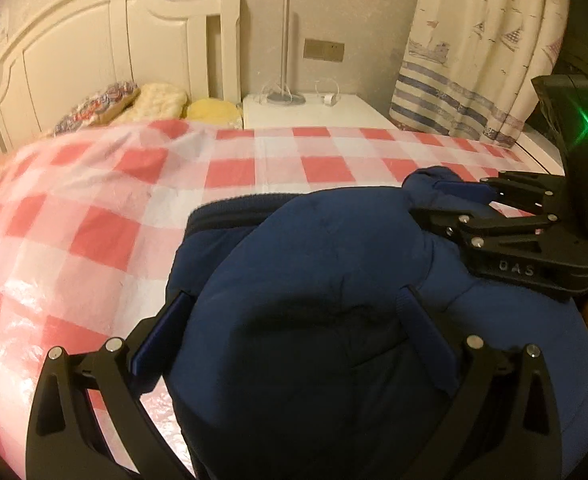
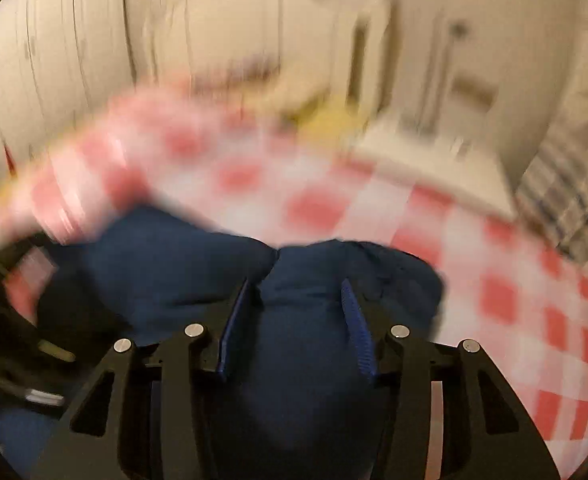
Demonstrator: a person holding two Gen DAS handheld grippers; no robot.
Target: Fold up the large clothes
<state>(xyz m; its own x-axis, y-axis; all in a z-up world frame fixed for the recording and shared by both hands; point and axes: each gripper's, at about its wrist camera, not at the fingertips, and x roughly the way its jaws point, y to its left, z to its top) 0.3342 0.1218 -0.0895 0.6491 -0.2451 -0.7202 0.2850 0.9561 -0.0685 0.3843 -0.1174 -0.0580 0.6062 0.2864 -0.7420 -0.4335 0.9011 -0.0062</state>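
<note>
Left wrist view: navy padded garment (image 1: 334, 300) lies bunched on the checked bedcover (image 1: 93, 208), toward the near right corner of the bed, well clear of the headboard (image 1: 93, 52).

Handling (judgement): looks soft, thick, puffy, prob. light for its bulk; smooth shell may slip betw. pads, and padding will spring back, so folds likely won't stay flat w/o pressing. Best holds appear to be seams, hem or the ribbed edge at the garment's far side, not mid-panel fluff.

Left gripper (image 1: 298, 320): jaws spread wide, straddling a fat mound of fabric; cloth fills the gap and bulges over the fingers. Pads seem to press into it, so read as grasping the garment (loose bite, not a firm pinch).

Right gripper (image 2: 296, 312): fingers partly closed on a narrower bunch of the same cloth; right wrist view is heavily blurred but fabric clearly sits between pads, reads as grasped. In left view it (image 1: 470, 200) shows at the garment's far right edge, biting a small knot of fabric.

Surroundings: pillows (image 1: 161, 100) at head end, white nightstand (image 1: 314, 112) w/ a stand on it beyond the far edge, curtain (image 1: 474, 60) at far right. Nothing lies on the cover betw. garment and pillows. Main obstruction: the two grippers are close to each other.
</note>
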